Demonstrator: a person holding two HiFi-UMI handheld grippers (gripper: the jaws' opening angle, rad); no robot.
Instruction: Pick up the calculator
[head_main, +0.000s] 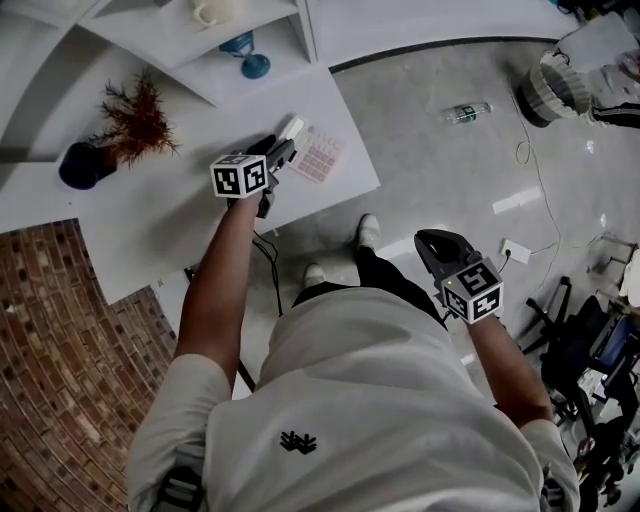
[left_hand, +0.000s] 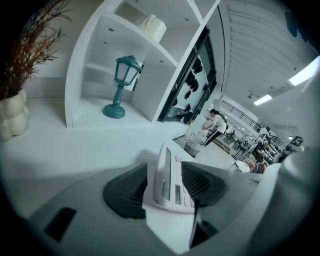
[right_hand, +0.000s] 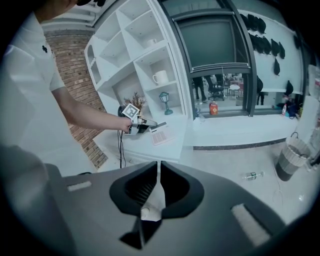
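The step in hand is the approach and the straddle. The left gripper (head_main: 287, 142) points forward and down over the white desk (head_main: 170, 225). Its jaws stand wide apart, and the near end of the calculator (left_hand: 171, 181) sits between them. The calculator lies flat on the desk, its keys running away from the tool. The pad on the gripper's left side is clear of the case. The pad on its right sits very close, and I cannot tell whether it touches. I judge the grasp not yet made.

The next move calls for closing squarely on the case's two long sides, then lifting straight up. The body looks slim and smooth, so a shallow or skewed bite could let it swing or slip.

Just past the calculator, ahead and to the tool's right, the desk ends at a corner with bare floor below. A push forward could slide the calculator off. Ahead and to the left stand a teal lamp (left_hand: 121, 86) in a shelf and a vase (left_hand: 12, 117) of dry twigs, both well apart. Above the calculator the space is open.

The right gripper (right_hand: 158, 175) hangs behind over the floor, its jaws together on nothing.
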